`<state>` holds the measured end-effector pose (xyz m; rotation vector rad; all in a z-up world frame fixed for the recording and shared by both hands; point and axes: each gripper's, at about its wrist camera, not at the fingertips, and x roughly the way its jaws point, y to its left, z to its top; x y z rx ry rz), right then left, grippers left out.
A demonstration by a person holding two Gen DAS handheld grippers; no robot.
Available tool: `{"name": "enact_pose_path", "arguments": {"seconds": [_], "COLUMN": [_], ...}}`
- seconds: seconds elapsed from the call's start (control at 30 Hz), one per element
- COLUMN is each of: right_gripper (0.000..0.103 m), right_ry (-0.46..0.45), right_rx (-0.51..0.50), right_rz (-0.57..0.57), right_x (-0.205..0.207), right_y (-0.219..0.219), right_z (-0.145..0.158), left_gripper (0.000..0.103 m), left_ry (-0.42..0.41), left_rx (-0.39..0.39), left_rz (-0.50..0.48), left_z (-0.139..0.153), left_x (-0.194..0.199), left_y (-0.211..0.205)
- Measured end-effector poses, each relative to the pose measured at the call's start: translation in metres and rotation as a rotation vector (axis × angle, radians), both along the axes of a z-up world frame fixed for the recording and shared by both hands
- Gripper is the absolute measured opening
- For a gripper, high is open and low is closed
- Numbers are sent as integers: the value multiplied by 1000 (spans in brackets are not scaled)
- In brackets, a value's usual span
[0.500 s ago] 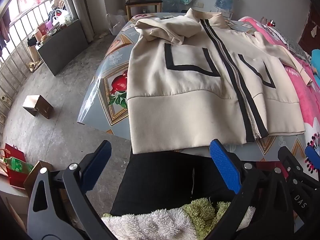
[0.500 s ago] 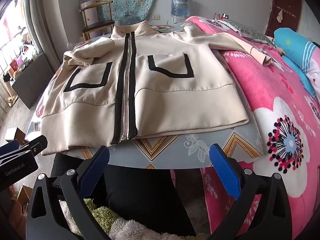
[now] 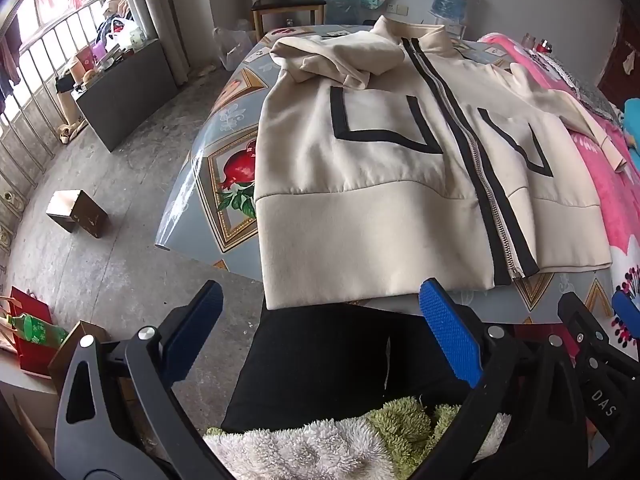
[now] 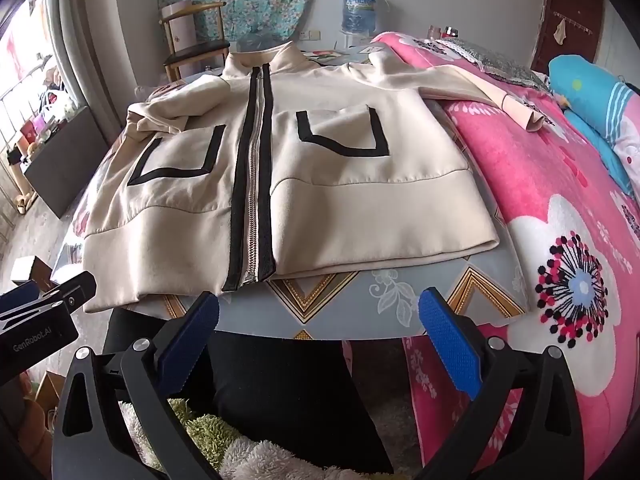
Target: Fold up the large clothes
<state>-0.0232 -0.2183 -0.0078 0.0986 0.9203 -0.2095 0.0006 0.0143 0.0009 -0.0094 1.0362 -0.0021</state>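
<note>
Cream jacket (image 4: 320, 184) flat, zipped, on the table (image 4: 400, 304): one sleeve (image 3: 332, 60) folded in, other sleeve (image 4: 460, 84) outstretched; left gripper (image 3: 320, 336) and right gripper (image 4: 320, 332) both released, empty, short of the hem.

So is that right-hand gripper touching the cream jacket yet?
Apart. In the right wrist view, bare table separates the open right gripper from the jacket hem.

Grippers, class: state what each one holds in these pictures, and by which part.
Nothing is held. The left gripper and the right gripper are both open and empty, short of the cream jacket lying on the table.
</note>
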Motion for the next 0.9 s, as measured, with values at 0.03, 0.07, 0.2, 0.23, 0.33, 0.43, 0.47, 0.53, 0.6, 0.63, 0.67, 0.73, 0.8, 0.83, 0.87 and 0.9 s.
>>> {"name": "enact_pose_path", "arguments": {"seconds": [0.03,0.07,0.2,0.23,0.33,0.43,0.47,0.53,0.6,0.63,0.67,0.73,0.8,0.83,0.87,0.9], "right_gripper": [97,97,97,97,97,97,97,97,97,97,97,97,97,97,97,97], "right_ry": [0,-1,-1,-1,-2,-6,-8,-8,-8,-9,-10,-15,-25,-32,-36,-40], "right_rx": [-2,-3,-3,-2,0,-4,1,-1,-5,-6,-7,-12,-17,-21,-24,-27], "right_rz": [1,1,0,1,0,-2,-4,-6,-9,-10,-11,-13,-17,-19,-19,-18], "right_x": [0,1,4,4,4,4,2,2,2,2,2,2,3,4,4,5], "right_y": [0,0,2,2,2,3,-1,-1,-2,-2,-2,-2,-2,-3,-3,-4], "right_z": [0,1,-1,-1,-1,0,1,1,1,1,1,2,3,4,4,5], "left_gripper": [95,95,95,95,95,95,95,95,95,95,95,95,95,95,95,95], "left_ry": [0,0,0,1,2,2,2,3,1,0,-1,-1,1,1,0,-1], "left_rx": [0,1,1,-2,-2,-2,-2,-2,0,1,3,7,9,10,13,14], "left_rz": [-1,-1,-1,-2,0,0,-1,0,2,2,3,3,3,3,3,2], "left_z": [0,0,0,0,-1,-1,-1,-1,-2,-2,-3,-4,-6,-6,-7,-7], "left_x": [0,0,0,0,0,0,1,1,-1,0,0,0,0,1,1,1], "left_y": [-1,0,0,0,1,1,2,2,2,3,3,2,3,2,2,2]}}
